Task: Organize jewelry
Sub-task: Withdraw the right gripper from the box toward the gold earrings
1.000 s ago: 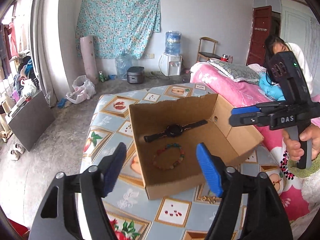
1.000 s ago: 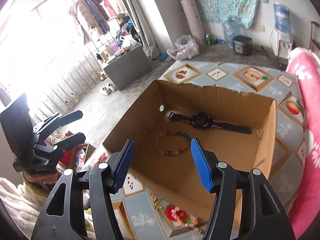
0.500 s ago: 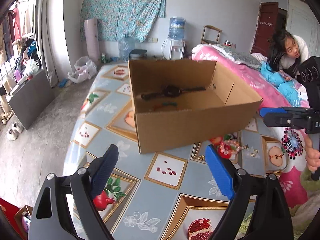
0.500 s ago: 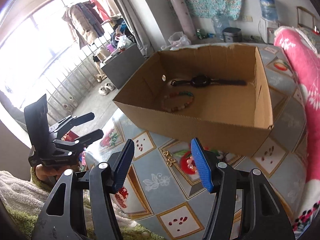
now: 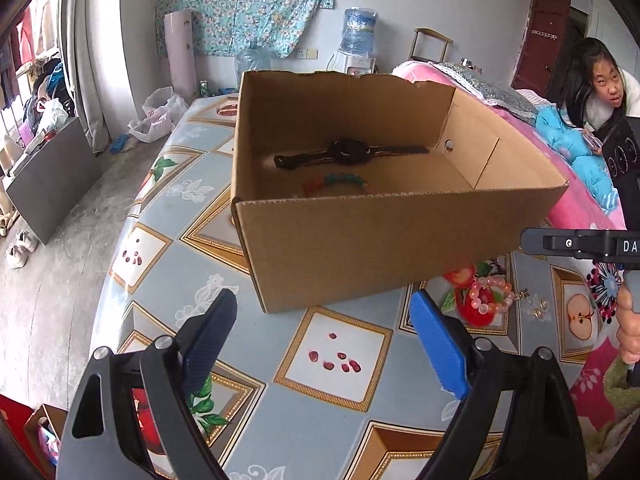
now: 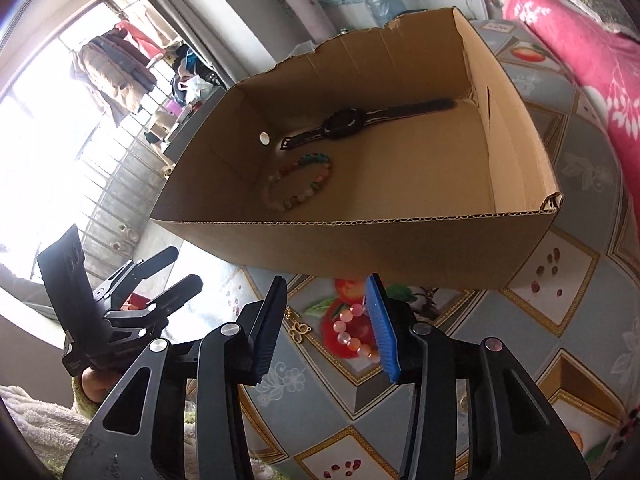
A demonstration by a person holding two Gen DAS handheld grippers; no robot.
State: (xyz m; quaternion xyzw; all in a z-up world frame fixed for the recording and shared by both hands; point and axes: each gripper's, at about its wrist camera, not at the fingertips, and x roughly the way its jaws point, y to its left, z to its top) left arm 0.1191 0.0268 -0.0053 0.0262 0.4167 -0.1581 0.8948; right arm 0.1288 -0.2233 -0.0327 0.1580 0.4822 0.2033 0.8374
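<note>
An open cardboard box (image 5: 400, 248) (image 6: 400, 248) stands on the patterned table. Inside lie a black watch (image 5: 350, 152) (image 6: 344, 124) and a multicoloured bead bracelet (image 5: 336, 182) (image 6: 298, 182). A pink bead bracelet (image 5: 490, 294) (image 6: 352, 332) lies on the table in front of the box, with small gold pieces (image 6: 298, 326) (image 5: 538, 308) beside it. My left gripper (image 5: 324, 340) is open and empty, low in front of the box. My right gripper (image 6: 328, 328) is open, just above the pink bracelet, its fingers either side of it.
The table (image 5: 340, 364) has a blue fruit-pattern cloth. A pink bed (image 5: 520, 128) with a person (image 5: 604, 84) is to the right. The floor drops off to the left (image 5: 52, 240).
Both grippers have pulled back out of the box and dropped low in front of it. The right gripper has come down over the pink bracelet.
</note>
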